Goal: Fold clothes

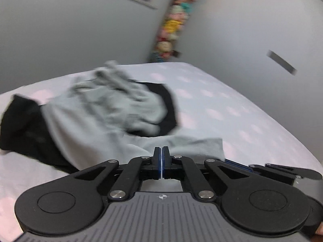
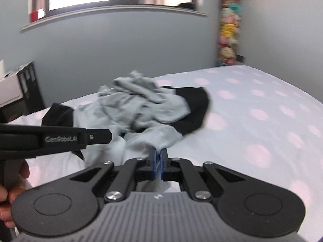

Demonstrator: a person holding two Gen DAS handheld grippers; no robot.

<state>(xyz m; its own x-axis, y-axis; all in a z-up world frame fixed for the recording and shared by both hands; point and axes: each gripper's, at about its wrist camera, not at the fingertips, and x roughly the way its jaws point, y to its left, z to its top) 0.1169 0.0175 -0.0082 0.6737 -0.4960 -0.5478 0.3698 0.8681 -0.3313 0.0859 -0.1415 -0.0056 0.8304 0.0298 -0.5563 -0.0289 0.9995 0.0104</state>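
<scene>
— Where's the grey garment?
— Crumpled on the bed, over a black garment.
— And the claws?
— The right claw pinches its near edge. The left claw is pressed together; whether it grips cloth, I cannot tell.

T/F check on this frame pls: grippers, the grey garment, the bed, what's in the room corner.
1. The right gripper is shut on the grey garment. True.
2. The left gripper is wide open. False: its jaws are shut, with the garment's edge right at the tips; whether cloth is pinched is unclear.
3. The garment lies flat and neatly folded. False: it sits bunched up on the bed.
4. Black cloth shows beside the grey garment. True.
5. The sheet is plain white. False: it is pale with pink spots.
6. A colourful column of toys stands in the corner. True.
</scene>
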